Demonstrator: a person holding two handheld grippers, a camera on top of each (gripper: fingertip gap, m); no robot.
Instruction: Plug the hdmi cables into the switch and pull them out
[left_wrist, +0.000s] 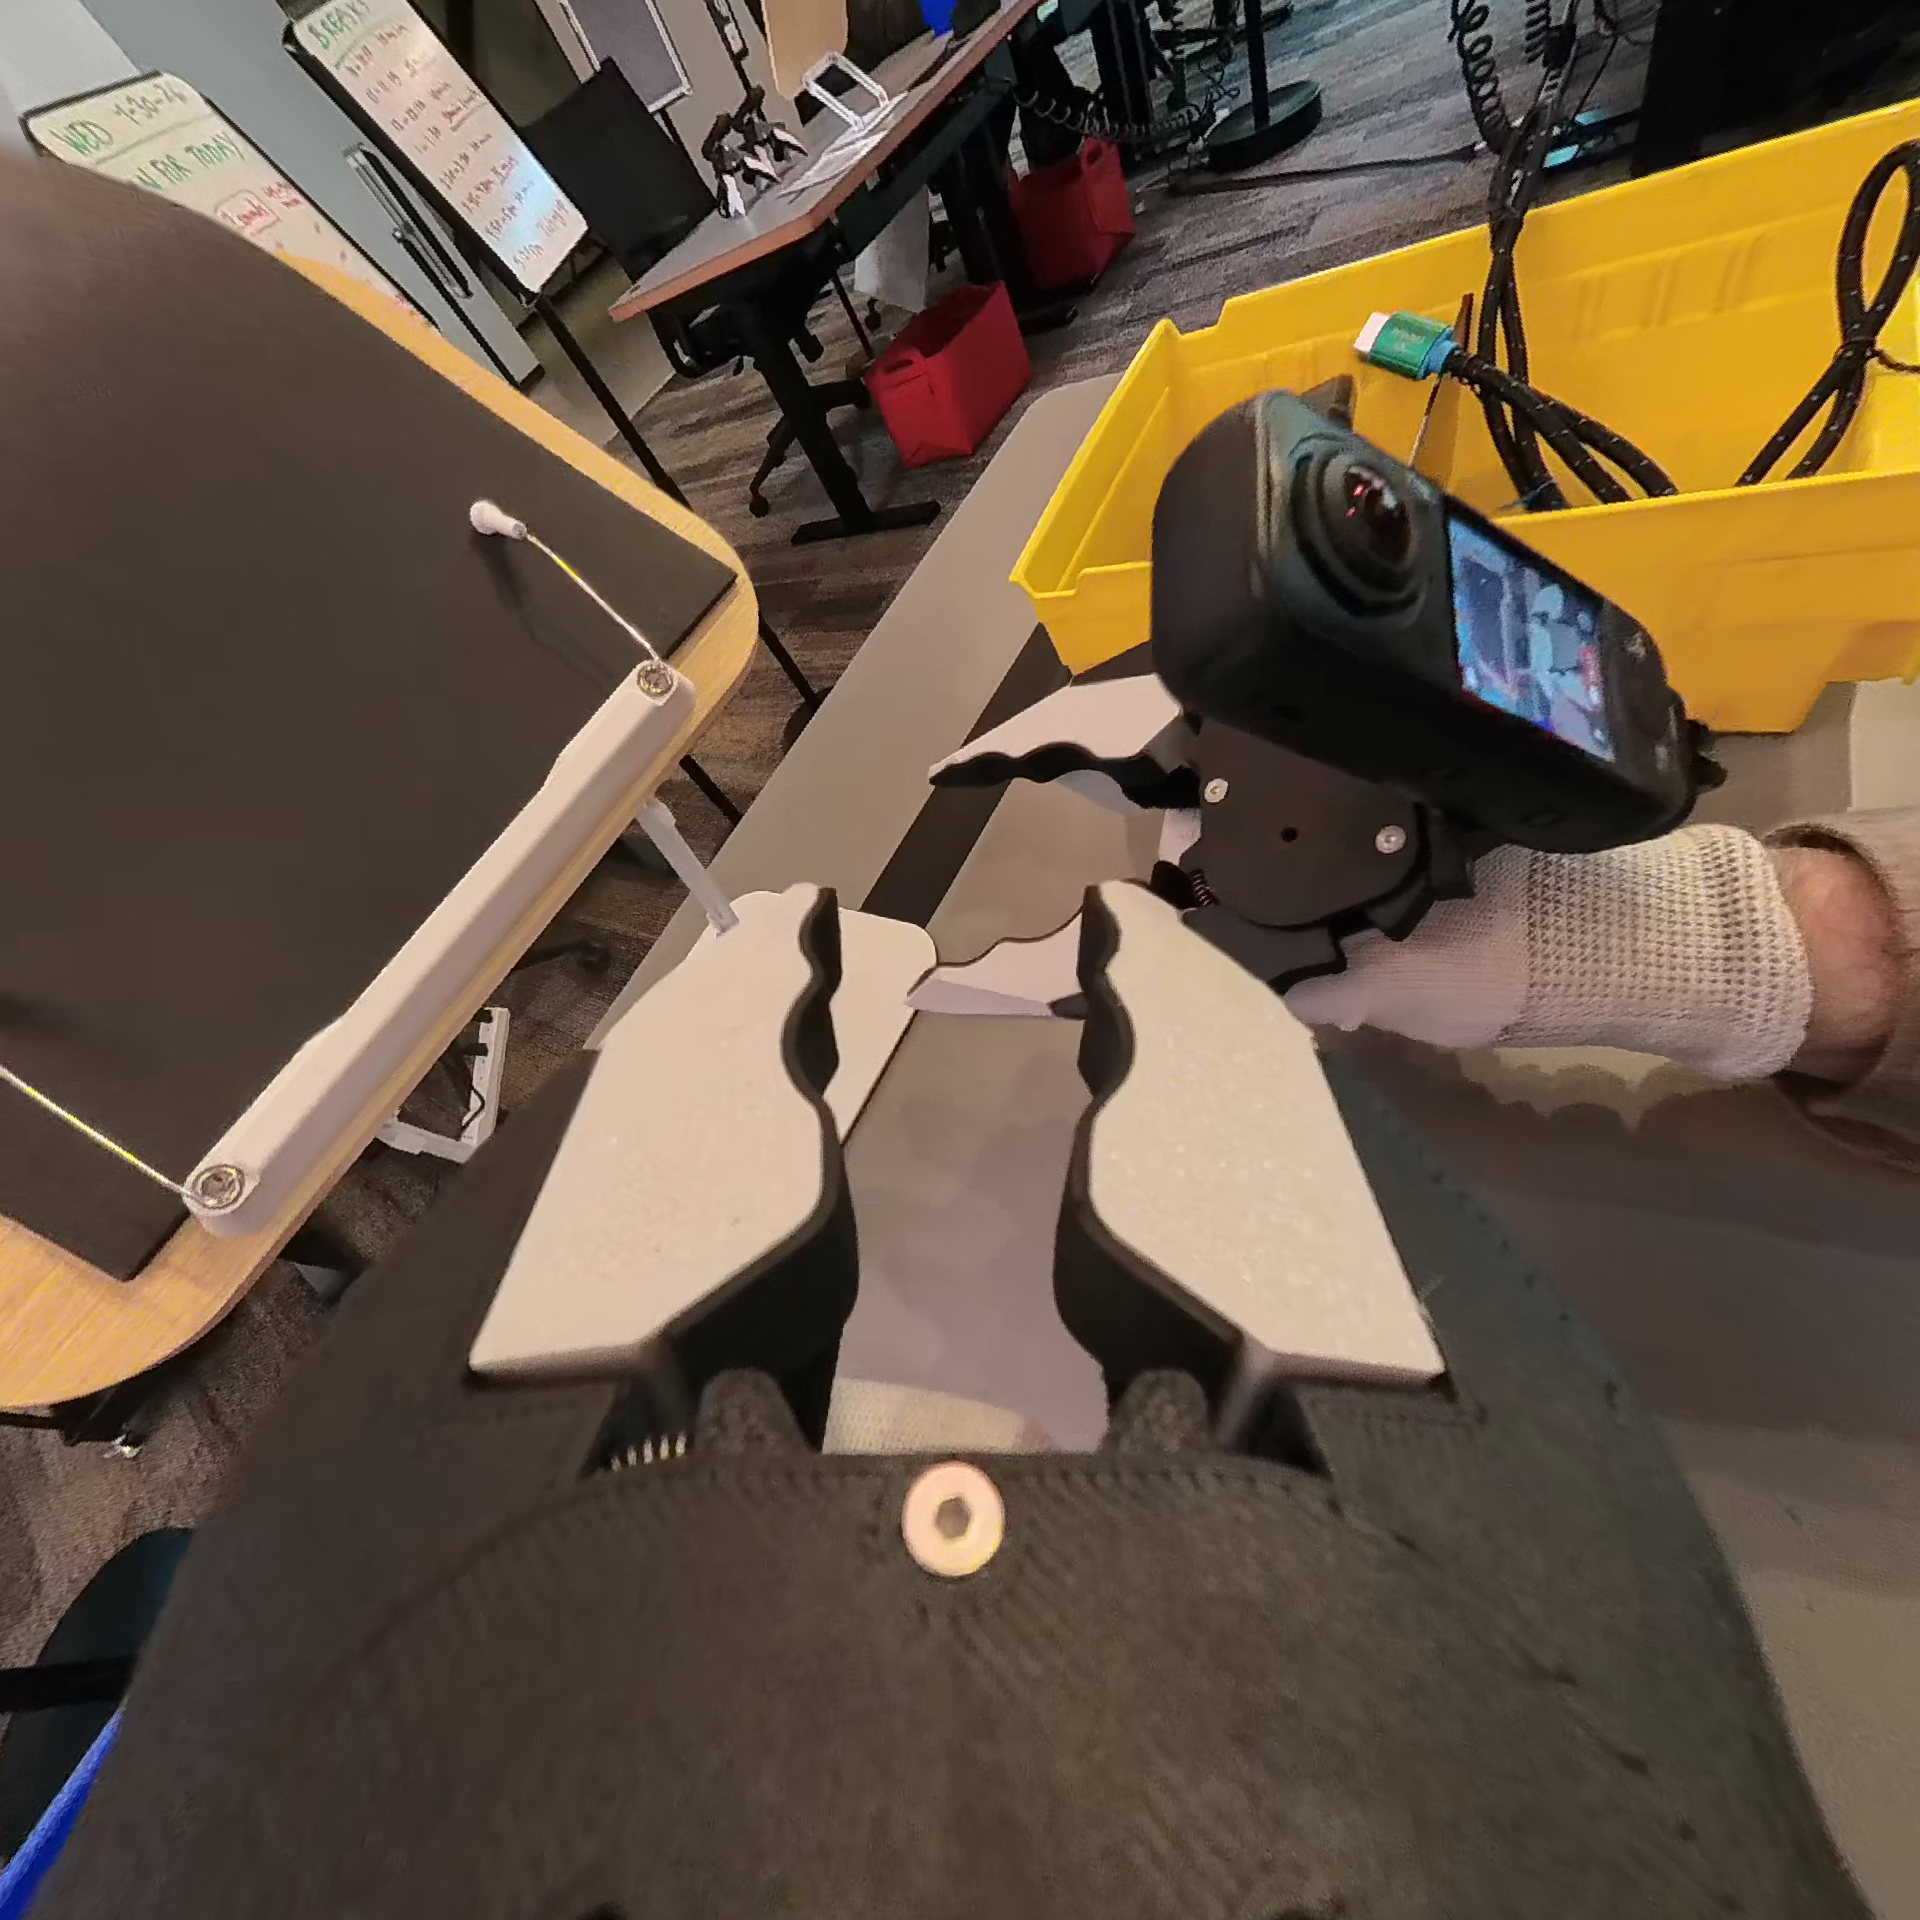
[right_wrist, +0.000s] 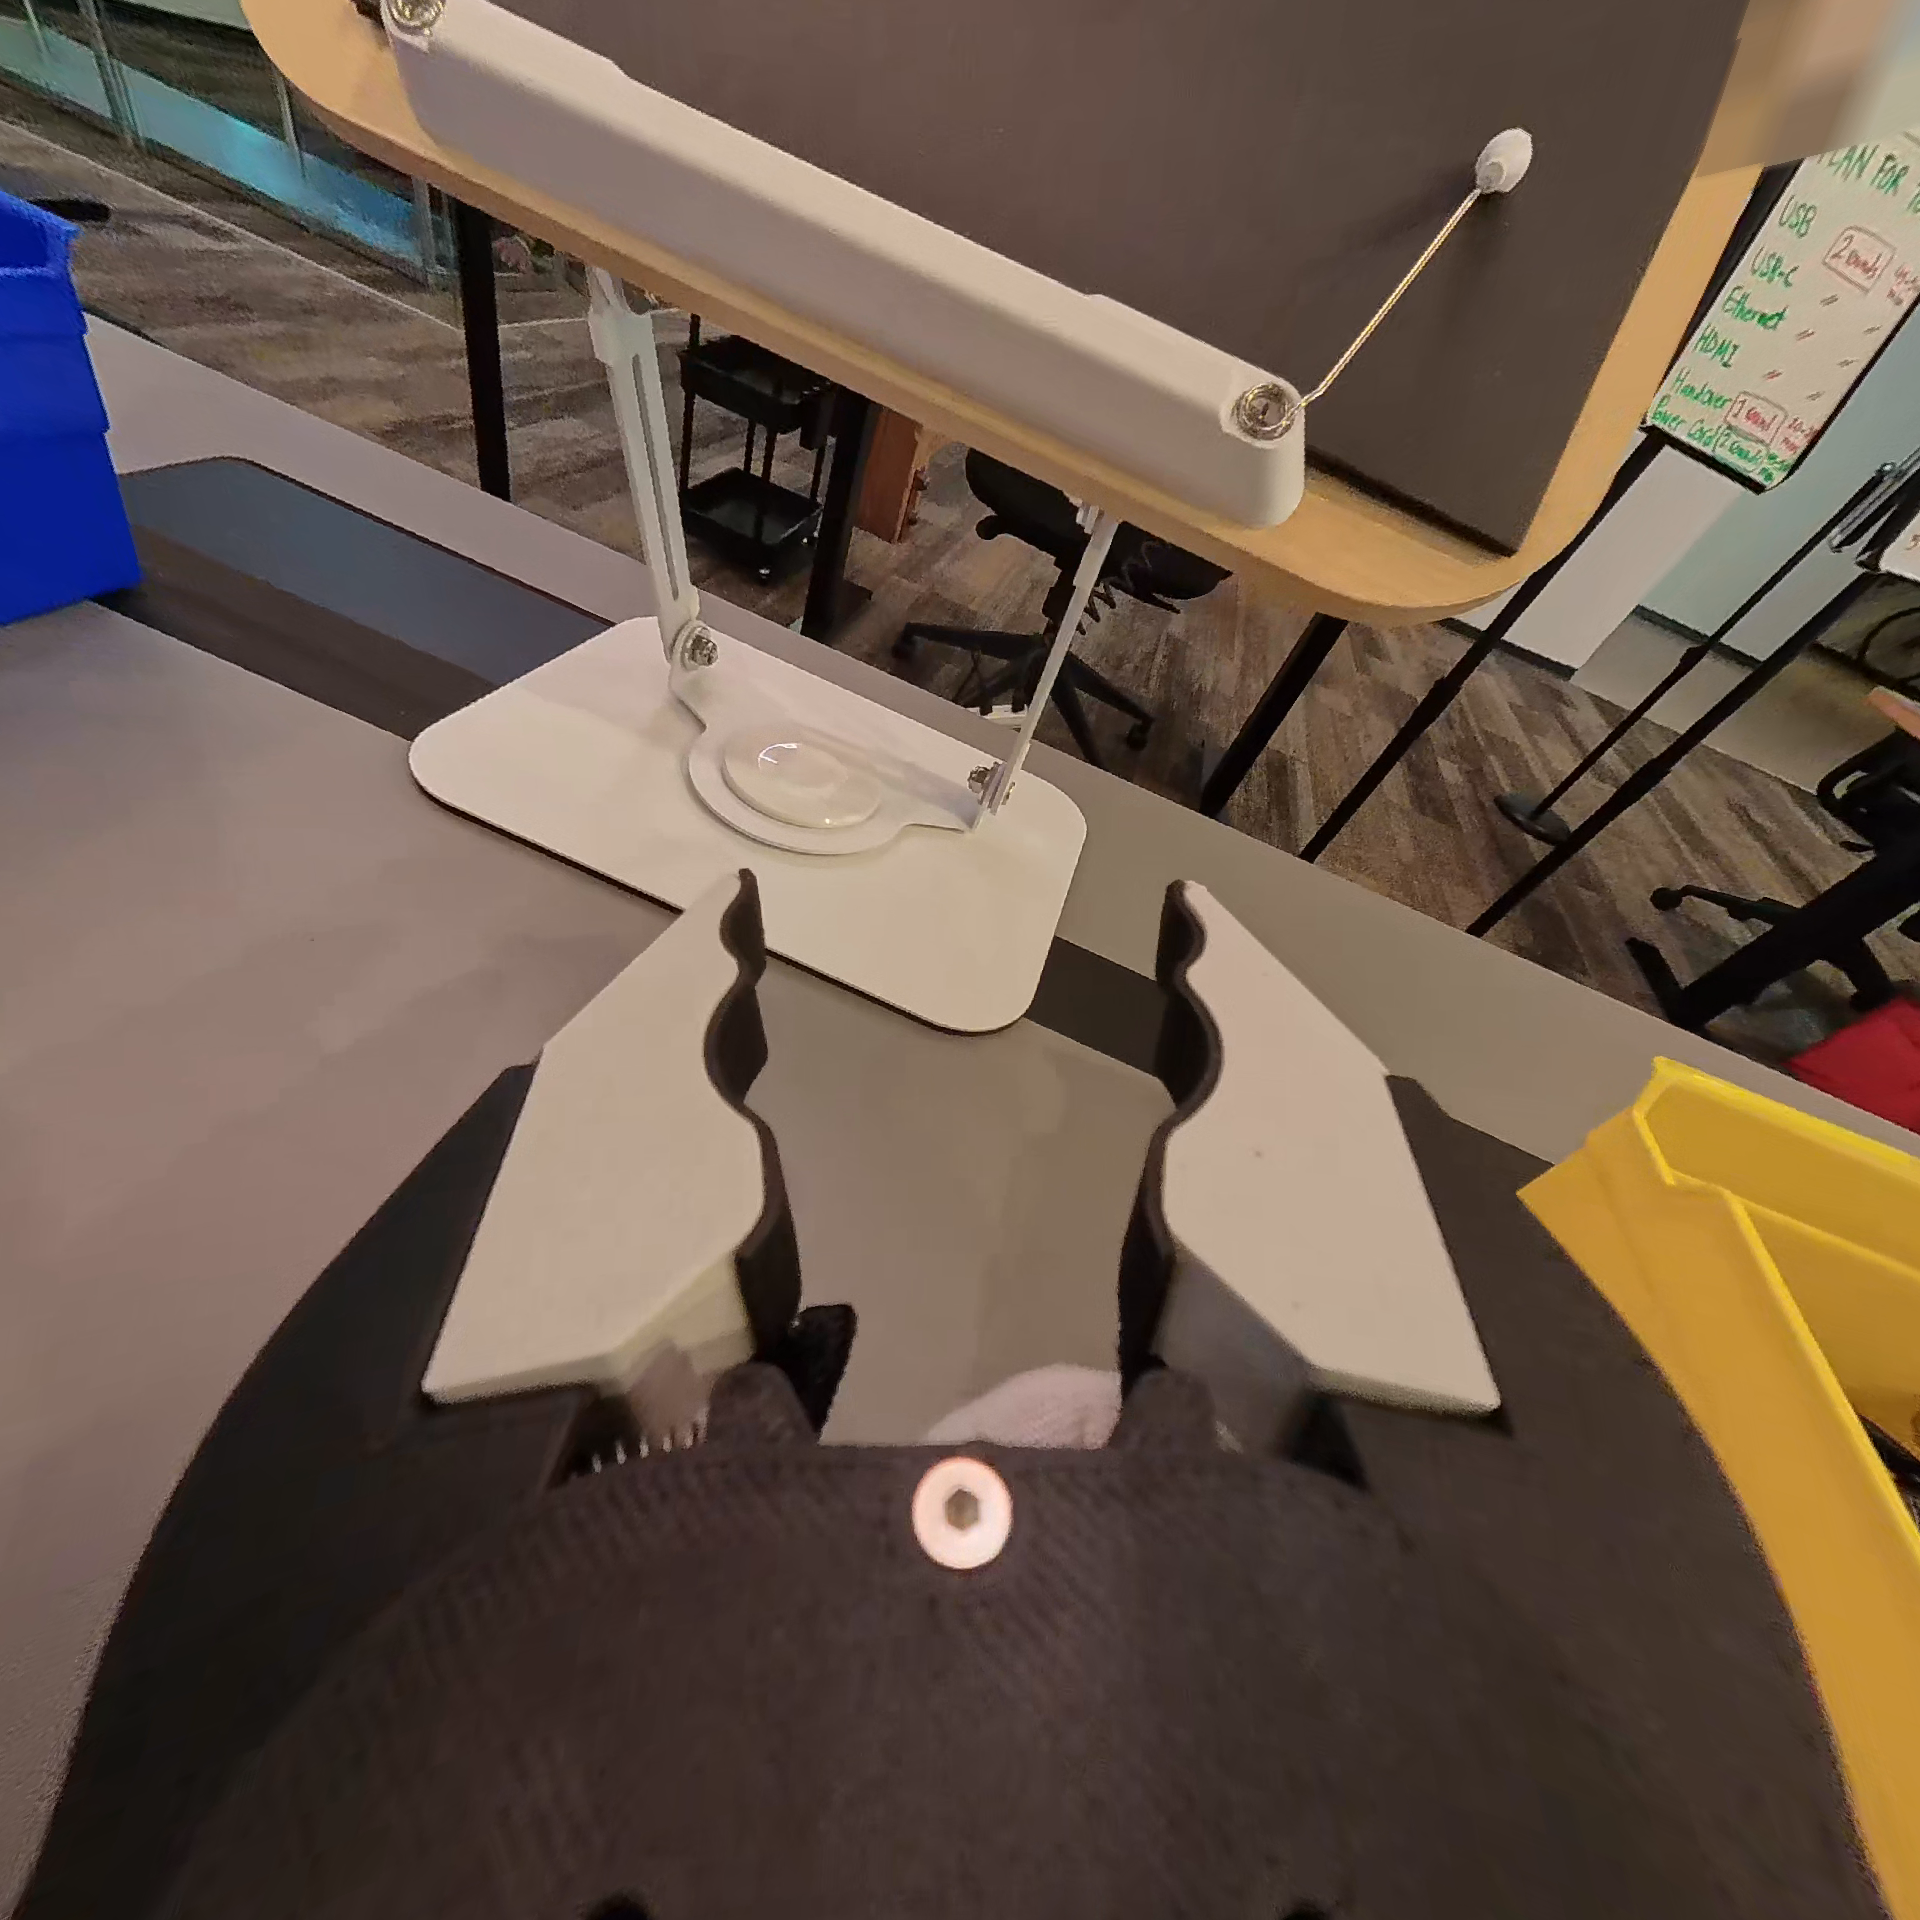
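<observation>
Black braided HDMI cables (left_wrist: 1522, 416) lie in a yellow bin (left_wrist: 1351, 582) at the right; one green plug (left_wrist: 1405, 349) sticks up over a divider. No switch shows in either view. My left gripper (left_wrist: 961, 906) is open and empty above the grey table. My right gripper (right_wrist: 961, 899) is open and empty too, facing a white stand base (right_wrist: 582, 769). In the left wrist view the right gripper's camera body (left_wrist: 1403, 623) and the gloved hand (left_wrist: 1579, 956) holding it sit just ahead, between my left gripper and the bin.
A tilted wooden board (right_wrist: 1382, 566) with a black mat and a white clamp bar (right_wrist: 883, 281) stands on the white base over the table's far edge. A blue bin (right_wrist: 52, 436) is at the left. Whiteboards, desks, chairs and red bins fill the room behind.
</observation>
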